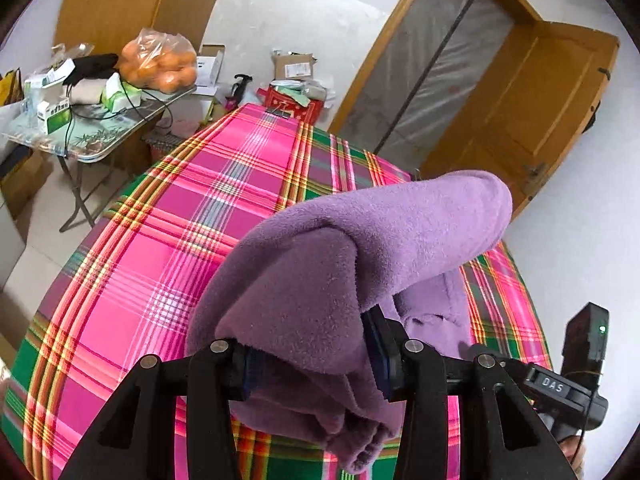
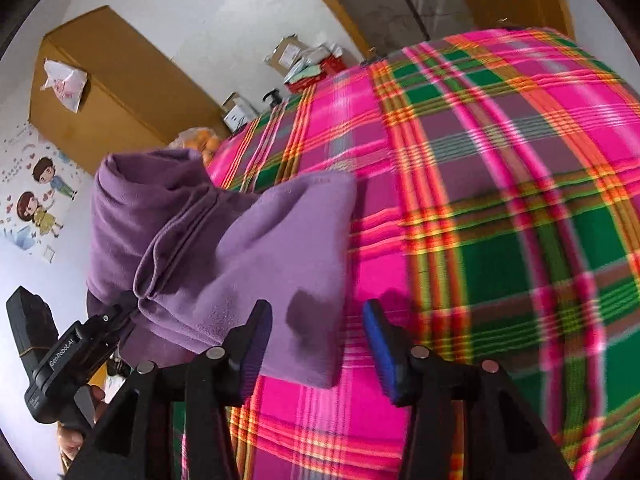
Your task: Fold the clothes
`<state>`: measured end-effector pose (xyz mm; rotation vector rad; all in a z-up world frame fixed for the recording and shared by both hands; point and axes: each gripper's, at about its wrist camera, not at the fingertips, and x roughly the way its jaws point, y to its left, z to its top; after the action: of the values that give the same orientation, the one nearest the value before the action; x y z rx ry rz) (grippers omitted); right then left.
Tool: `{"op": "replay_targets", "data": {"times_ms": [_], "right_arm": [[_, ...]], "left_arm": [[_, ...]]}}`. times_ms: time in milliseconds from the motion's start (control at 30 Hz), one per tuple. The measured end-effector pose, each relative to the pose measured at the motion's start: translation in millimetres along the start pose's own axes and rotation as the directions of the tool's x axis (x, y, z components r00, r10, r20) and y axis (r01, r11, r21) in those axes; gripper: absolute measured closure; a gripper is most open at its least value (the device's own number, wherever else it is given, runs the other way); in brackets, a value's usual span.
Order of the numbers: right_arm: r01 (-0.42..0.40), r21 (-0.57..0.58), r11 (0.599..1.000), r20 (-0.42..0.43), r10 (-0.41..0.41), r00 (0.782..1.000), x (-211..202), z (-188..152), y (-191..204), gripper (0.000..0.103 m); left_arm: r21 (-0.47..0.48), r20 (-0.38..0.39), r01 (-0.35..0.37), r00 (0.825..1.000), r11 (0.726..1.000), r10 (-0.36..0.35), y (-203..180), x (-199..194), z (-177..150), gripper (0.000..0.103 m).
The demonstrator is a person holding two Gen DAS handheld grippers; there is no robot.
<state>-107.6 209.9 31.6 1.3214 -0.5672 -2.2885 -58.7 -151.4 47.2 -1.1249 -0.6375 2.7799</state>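
A purple fleece garment [image 1: 360, 240] is bunched and lifted above the pink and green plaid tabletop [image 1: 160, 260]. My left gripper [image 1: 314, 360] is shut on a thick wad of it, and folds hang down below the jaws. In the right wrist view the same garment [image 2: 248, 248] hangs from the left gripper [image 2: 128, 304] at the left, with one flap drooping onto the plaid cloth [image 2: 500, 200]. My right gripper [image 2: 318, 336] stands open over that flap's lower edge. Its left finger [image 2: 256, 336] lies against the fleece, and its blue right pad [image 2: 380, 344] is apart from it.
A folding table [image 1: 120, 128] at the back left carries a bag of oranges [image 1: 160, 64], boxes and cables. Cardboard boxes [image 1: 294, 66] lie on the floor by the wall. A wooden door [image 1: 532, 112] stands open at the right. A tan wardrobe [image 2: 120, 92] stands at the back.
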Motion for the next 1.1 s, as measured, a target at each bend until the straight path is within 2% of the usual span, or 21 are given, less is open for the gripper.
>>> {"op": "replay_targets", "data": {"times_ms": [133, 200, 233, 267, 367, 467, 667, 967, 1100], "right_arm": [[-0.009, -0.008, 1.000, -0.007, 0.009, 1.000, 12.6, 2.6, 6.0, 0.053], [-0.008, -0.010, 1.000, -0.011, 0.008, 1.000, 16.8, 2.9, 8.6, 0.065], [-0.008, -0.011, 1.000, -0.012, 0.008, 1.000, 18.9, 3.0, 9.9, 0.082], [-0.004, -0.017, 1.000, -0.015, 0.004, 1.000, 20.1, 2.1, 10.5, 0.086], [-0.018, -0.009, 1.000, 0.014, 0.018, 1.000, 11.6, 0.5, 9.4, 0.089], [-0.043, -0.001, 0.999, 0.079, 0.043, 0.996, -11.2, 2.3, 6.0, 0.090], [-0.019, -0.028, 0.999, 0.176, 0.024, 0.984, -60.1, -1.2, 2.3, 0.090], [0.023, 0.024, 0.999, 0.311, -0.030, 0.950, -123.5, -4.4, -31.5, 0.092], [0.061, 0.062, 0.996, 0.367, -0.080, 0.927, -152.2, -7.2, -51.3, 0.092]], "left_arm": [[0.003, -0.007, -0.009, 1.000, 1.000, 0.009, -0.2, 0.8, -2.2, 0.057], [0.007, -0.010, -0.015, 1.000, 1.000, 0.015, -0.5, 0.4, -3.7, 0.057], [0.008, -0.011, -0.018, 1.000, 1.000, 0.018, -0.7, 0.2, -4.3, 0.057], [0.009, -0.013, -0.022, 1.000, 1.000, 0.022, -1.3, 0.1, -4.4, 0.057], [0.014, -0.016, -0.029, 0.999, 0.999, 0.029, -3.7, -1.9, -5.5, 0.057], [0.021, -0.021, -0.026, 0.999, 0.999, 0.026, -9.0, -5.0, -7.0, 0.057], [0.053, -0.029, 0.004, 1.000, 0.999, -0.003, -27.9, -15.0, -17.1, 0.057], [0.144, -0.078, 0.081, 0.994, 0.986, -0.071, -71.3, -22.1, -44.0, 0.057], [0.189, -0.101, 0.087, 0.993, 0.978, -0.069, -88.6, -19.9, -57.8, 0.057]]}}
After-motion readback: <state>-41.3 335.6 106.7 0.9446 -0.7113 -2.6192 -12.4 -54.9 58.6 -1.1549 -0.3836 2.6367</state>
